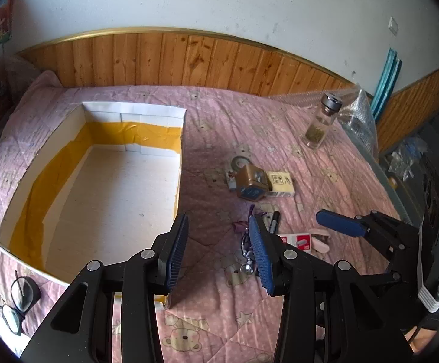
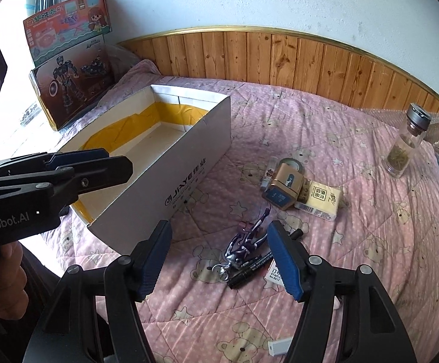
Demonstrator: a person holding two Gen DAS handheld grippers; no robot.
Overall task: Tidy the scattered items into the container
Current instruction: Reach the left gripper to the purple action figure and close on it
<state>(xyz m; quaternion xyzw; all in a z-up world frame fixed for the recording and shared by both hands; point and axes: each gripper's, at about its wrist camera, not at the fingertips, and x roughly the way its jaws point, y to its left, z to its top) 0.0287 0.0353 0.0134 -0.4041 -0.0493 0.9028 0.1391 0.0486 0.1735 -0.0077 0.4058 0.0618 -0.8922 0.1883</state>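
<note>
Beside white box (image 2: 189,163), scattered keychain (image 2: 243,245), padlock (image 2: 283,187)

A: We see the open white cardboard box with yellow tape lining its inner walls (image 1: 104,181) lying on the pink quilted bed, nothing inside it.

B: Right of it we find the brass-coloured padlock with a grey shackle (image 2: 283,186) on its side, touching the cream-coloured small paper packet (image 2: 320,201).

A: Nearer us lies the purple and silver metal chain with a swivel clasp (image 2: 243,246), stretched out, and the black marker pen (image 2: 249,270) just beside its clasp end.

B: We also note the white and red staple box (image 1: 296,239) by the pen, and the clear glass bottle with a grey cap (image 1: 320,122) standing upright, well apart, dried leaves at its bottom.
</note>
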